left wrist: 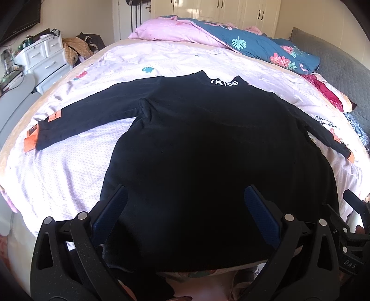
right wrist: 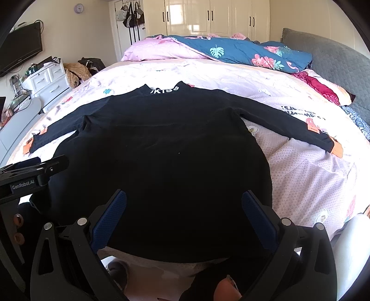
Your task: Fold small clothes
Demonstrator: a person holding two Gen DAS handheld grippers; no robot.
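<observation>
A: Fingers first. The left gripper (left wrist: 185,208) has its blue-padded fingers (left wrist: 111,213) spread wide, with nothing clamped between them; the black cloth only lies under the gap.

B: Same on the other side. The right gripper (right wrist: 183,208) stands wide as well, its blue pads (right wrist: 109,215) apart over the lower body of the garment.

A: And the garment itself?

B: A black long-sleeved top (right wrist: 161,162), laid flat on the bed (right wrist: 312,176), collar away from the cameras, hem nearest them. White lettering (right wrist: 164,89) runs across the collar.

A: In the left wrist view both sleeves stretch out sideways. The left sleeve (left wrist: 87,115) ends at an orange patch (left wrist: 31,136) near the edge of the mattress; the right sleeve (left wrist: 328,136) has orange at its cuff too.

B: The hem hangs just past the bed's near edge, I think, though the shadow there is too deep to be sure whether either gripper touches it.

A: Further out?

B: A pink pillow (right wrist: 157,51) and a blue floral quilt (right wrist: 249,54) are piled at the far end, beside a grey padded headboard (right wrist: 335,67). A white drawer unit (right wrist: 48,81) stands to the left, with a dark screen (right wrist: 20,53) on the wall above, and cream wardrobe doors (right wrist: 208,18) behind everything.
</observation>
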